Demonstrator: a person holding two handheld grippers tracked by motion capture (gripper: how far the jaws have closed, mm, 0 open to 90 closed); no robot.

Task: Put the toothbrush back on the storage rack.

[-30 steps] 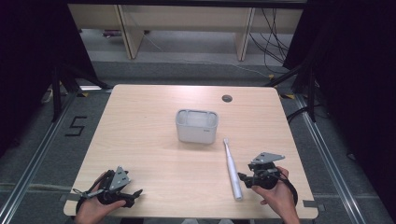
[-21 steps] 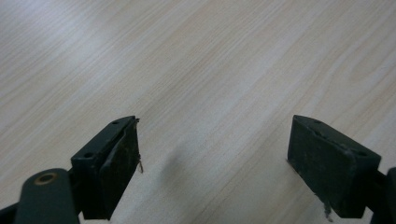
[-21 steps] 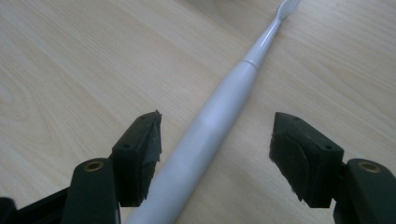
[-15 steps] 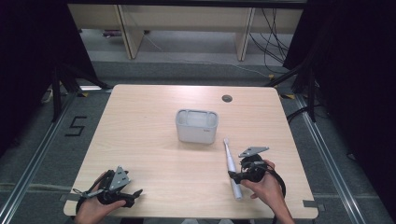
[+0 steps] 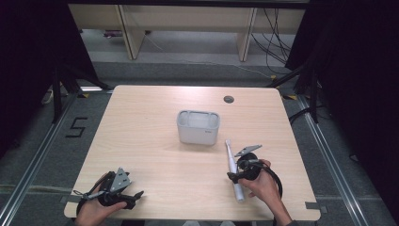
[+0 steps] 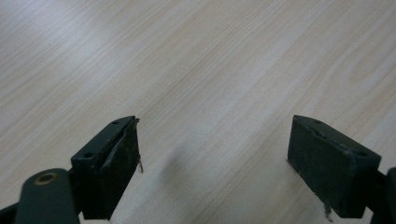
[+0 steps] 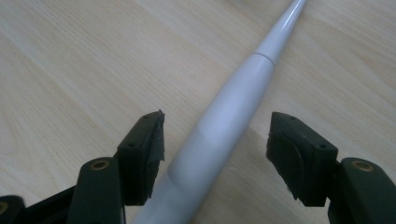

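Pale wood table (image 5: pixel 155 136), grey floor, dark curtains; right gripper (image 7: pixel 215 154) at 5 o'clock, jaws just closing, straddling white toothbrush (image 7: pixel 229 116) ungripped; left gripper (image 6: pixel 215 154) at 7, wide open, empty

In the right gripper view the white toothbrush (image 7: pixel 219 135) is cut off at the top edge beyond the right tool (image 7: pixel 215 144) and at the bottom edge between its jaws, so neither end shows. From above, that tool (image 5: pixel 234 175) and the hand (image 5: pixel 261 186) hide part of the handle, and the inside of the white container (image 5: pixel 198 127), well beyond the tool, is too small to tell.

Taped "5" on floor (image 5: pixel 76 127)
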